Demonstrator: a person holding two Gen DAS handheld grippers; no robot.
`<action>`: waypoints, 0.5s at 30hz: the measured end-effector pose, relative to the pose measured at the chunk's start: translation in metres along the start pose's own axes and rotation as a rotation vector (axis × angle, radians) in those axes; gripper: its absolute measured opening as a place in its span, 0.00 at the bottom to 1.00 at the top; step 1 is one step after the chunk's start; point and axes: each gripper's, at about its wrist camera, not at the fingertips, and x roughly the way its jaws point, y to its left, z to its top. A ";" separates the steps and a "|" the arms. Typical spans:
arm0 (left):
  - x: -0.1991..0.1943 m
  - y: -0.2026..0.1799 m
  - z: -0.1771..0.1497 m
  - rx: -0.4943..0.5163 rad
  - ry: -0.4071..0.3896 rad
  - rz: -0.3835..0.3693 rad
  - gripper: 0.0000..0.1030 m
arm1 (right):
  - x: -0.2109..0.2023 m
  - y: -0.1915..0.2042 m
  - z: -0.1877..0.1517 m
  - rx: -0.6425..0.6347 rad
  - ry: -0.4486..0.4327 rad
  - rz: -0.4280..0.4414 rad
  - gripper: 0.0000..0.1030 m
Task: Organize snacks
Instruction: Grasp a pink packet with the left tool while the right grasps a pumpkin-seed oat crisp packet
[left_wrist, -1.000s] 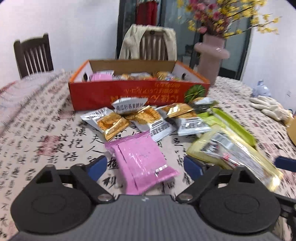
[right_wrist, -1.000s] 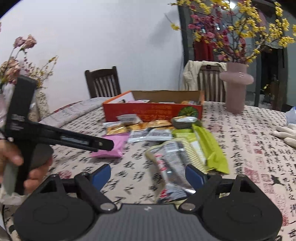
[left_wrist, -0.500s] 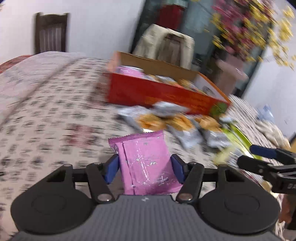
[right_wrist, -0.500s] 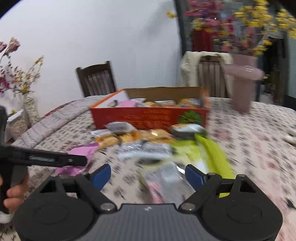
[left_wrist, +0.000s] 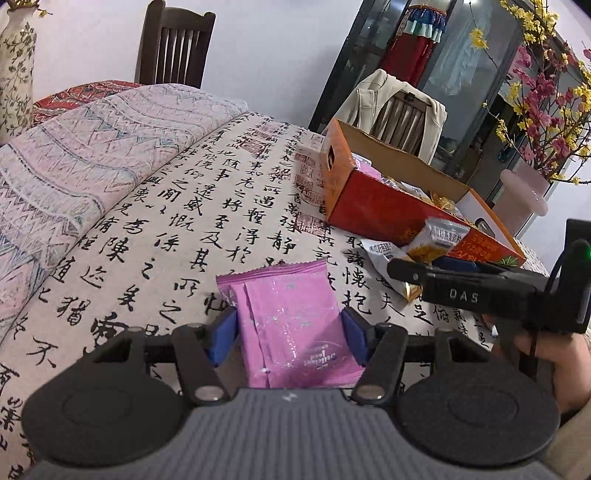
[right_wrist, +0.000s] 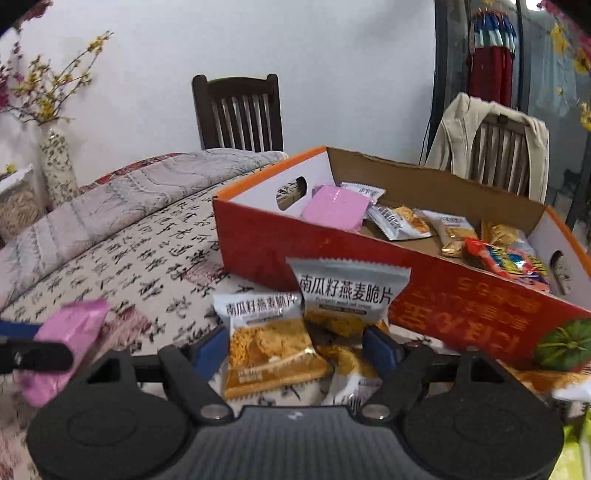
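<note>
My left gripper (left_wrist: 289, 328) is shut on a pink snack packet (left_wrist: 291, 317), held over the calligraphy tablecloth. The right wrist view shows the same pink packet (right_wrist: 74, 332) at the lower left. My right gripper (right_wrist: 295, 347) is low in front of the red-orange carton (right_wrist: 280, 251); its jaws are closing with silver-and-orange oat crisp packets (right_wrist: 269, 343) between the blue pads, which do not clearly press on them. One such packet (right_wrist: 347, 291) leans upright against the carton. In the carton lie another pink packet (right_wrist: 336, 210) and several mixed snacks.
A folded patterned cloth (left_wrist: 85, 147) covers the table's left part. A dark chair (right_wrist: 240, 110) and a chair with a beige jacket (right_wrist: 495, 140) stand behind the table. A pink vase (left_wrist: 524, 195) stands past the carton. Green packets (right_wrist: 576, 454) lie at the right.
My left gripper shut on the pink packet and carried it off to the left. My right gripper left the silver and green packets and came up to the oat crisp packets by the carton.
</note>
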 end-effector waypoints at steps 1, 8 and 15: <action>0.001 0.001 -0.001 -0.003 0.000 -0.003 0.60 | 0.002 0.002 0.002 0.007 -0.001 0.004 0.76; 0.004 -0.006 -0.003 0.021 0.008 -0.014 0.60 | 0.023 0.019 0.001 -0.045 0.024 0.040 0.73; -0.006 -0.019 -0.008 0.044 -0.001 -0.017 0.60 | 0.011 0.027 -0.004 -0.069 0.027 0.093 0.47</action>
